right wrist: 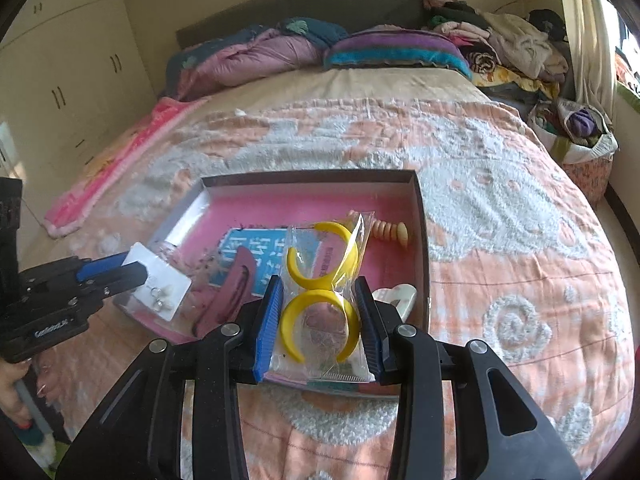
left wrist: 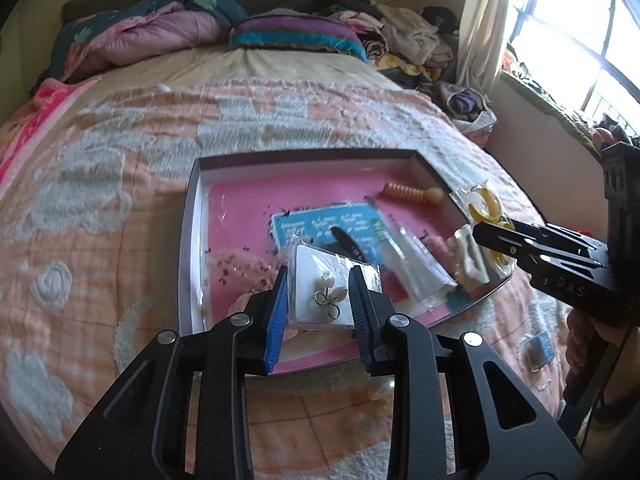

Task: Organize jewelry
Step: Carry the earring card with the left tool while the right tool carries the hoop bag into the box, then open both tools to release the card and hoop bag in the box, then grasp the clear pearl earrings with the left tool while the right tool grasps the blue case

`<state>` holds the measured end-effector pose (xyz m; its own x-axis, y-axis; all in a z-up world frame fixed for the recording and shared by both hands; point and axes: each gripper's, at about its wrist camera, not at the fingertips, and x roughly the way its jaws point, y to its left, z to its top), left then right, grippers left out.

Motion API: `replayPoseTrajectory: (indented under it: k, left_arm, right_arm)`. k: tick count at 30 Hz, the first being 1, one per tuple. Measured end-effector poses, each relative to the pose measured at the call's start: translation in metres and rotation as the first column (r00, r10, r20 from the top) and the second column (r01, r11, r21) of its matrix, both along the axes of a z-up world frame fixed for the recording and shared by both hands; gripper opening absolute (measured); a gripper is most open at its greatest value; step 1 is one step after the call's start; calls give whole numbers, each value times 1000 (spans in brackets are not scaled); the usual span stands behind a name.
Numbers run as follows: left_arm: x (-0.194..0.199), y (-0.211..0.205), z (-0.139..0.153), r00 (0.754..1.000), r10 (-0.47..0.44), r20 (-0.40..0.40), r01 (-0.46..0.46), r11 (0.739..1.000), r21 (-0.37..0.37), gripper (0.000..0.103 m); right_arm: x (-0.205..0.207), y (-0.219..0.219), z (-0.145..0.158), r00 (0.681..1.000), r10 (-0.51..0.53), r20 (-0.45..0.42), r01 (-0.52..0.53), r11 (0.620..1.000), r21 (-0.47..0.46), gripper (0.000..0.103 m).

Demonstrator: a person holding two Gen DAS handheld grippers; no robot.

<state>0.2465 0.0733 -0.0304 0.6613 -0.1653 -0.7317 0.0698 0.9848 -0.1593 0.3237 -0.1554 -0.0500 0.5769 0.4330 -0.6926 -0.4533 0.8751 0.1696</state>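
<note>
The left gripper (left wrist: pixel 318 312) is clamping a clear plastic packet holding a white card with small silver-and-white earrings (left wrist: pixel 330 300), carrying it over the 7 o'clock corner of the shallow dark-rimmed cardboard tray with a pink floor (left wrist: pixel 196 216). The right gripper (right wrist: pixel 320 328) is clamping a clear plastic bag containing two yellow crescent-shaped hoop earrings (right wrist: pixel 322 280), holding it above the tray's 5 o'clock edge.

Progress, as a judgement: the sorting is partway through. Several pieces are already lying in the tray: a peach ribbed spiral hair clip (left wrist: pixel 412 193) toward 1 o'clock, a blue printed card (left wrist: pixel 328 236) at centre, a dark maroon oval hair clip (right wrist: pixel 228 296) toward 7 o'clock, an empty-looking clear sleeve (left wrist: pixel 420 276) and a white plastic claw clip (right wrist: pixel 396 298) toward 4 o'clock. The two packets in the grippers are not yet set down, so placing them is probably the step remaining. Small dark flecks are littering the pink floor.

The tray is resting on a peach-and-white tufted bedspread (left wrist: pixel 100 168) covering a bed. Folded quilts and a striped pillow (right wrist: pixel 396 52) are piled at 12 o'clock against a dark headboard, loose clothing is heaped at 2 o'clock, a bright window with a cream curtain (left wrist: pixel 484 20) is at 3 o'clock, and cream wardrobe doors (right wrist: pixel 68 60) are standing at 10 o'clock.
</note>
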Motion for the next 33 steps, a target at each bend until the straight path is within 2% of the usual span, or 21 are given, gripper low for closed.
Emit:
replayPoseTrajectory:
  k: [3, 4, 7, 11, 15, 21, 23, 31, 32, 33]
  left_arm:
    - [1, 2, -6, 1000, 10, -15, -10, 1000, 7, 26]
    - [1, 2, -7, 1000, 13, -18, -13, 1000, 10, 31]
    - [-3, 3, -5, 1000, 19, -13, -19, 1000, 14, 44]
    - [-14, 1, 3, 1000, 7, 3, -7, 1000, 12, 58]
    - [-35, -10, 9, 999, -43, 8, 43, 999, -2, 65]
    - [-58, -33, -6, 991, -125, -47, 123, 992, -37, 67]
    - [-61, -40, -14, 989, -135, -65, 133, 991, -28, 67]
    - [-56, -55, -44, 992, -79, -96, 76, 996, -36, 68]
    - [-54, -55, -46, 993, -71, -97, 69, 997, -31, 68]
    - [-52, -56, -50, 993, -56, -104, 53, 998, -22, 68]
  right_arm:
    - [3, -2, -5, 1000, -9, -6, 10, 1000, 17, 42]
    - [3, -3, -5, 1000, -11, -4, 11, 1000, 26, 51]
    - [-4, -16, 0, 1000, -26, -1, 26, 998, 60, 60]
    - [-23, -43, 4, 997, -76, -9, 76, 994, 78, 71]
    - [-51, -80, -1, 989, -144, -46, 148, 984, 96, 79]
    - [-89, -120, -20, 972, -206, -116, 217, 972, 90, 80]
    - [-99, -128, -23, 969, -214, -125, 226, 970, 90, 80]
    - [-119, -136, -50, 959, -215, -185, 228, 972, 49, 81]
    - [-118, -134, -53, 958, -216, -189, 227, 973, 37, 79]
    - [-116, -131, -56, 958, -212, -195, 220, 975, 24, 72]
